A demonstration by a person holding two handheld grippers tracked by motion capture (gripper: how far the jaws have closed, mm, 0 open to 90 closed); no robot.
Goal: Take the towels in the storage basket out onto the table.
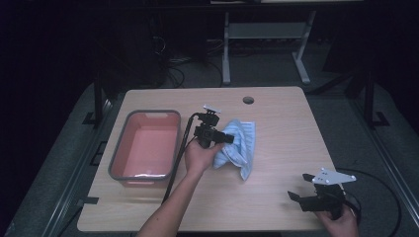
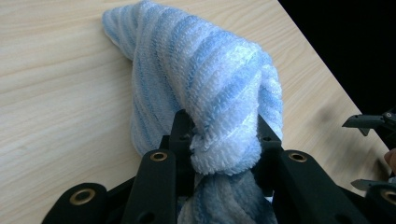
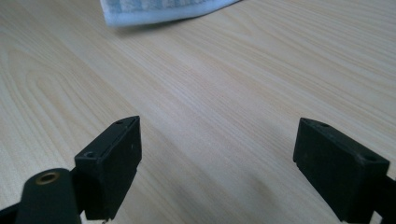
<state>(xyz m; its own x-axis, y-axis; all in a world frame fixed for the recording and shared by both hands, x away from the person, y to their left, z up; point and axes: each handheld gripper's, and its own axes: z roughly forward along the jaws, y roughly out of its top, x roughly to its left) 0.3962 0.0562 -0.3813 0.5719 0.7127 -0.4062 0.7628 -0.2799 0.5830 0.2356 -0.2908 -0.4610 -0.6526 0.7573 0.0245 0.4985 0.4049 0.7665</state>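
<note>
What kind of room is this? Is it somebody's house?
Probably not a house; it looks like a lab or workshop. A plain wooden table stands on grey floor with cables behind it. Hand-held tools work here: the left gripper pinches a blue striped towel beside a pink tub.
</note>
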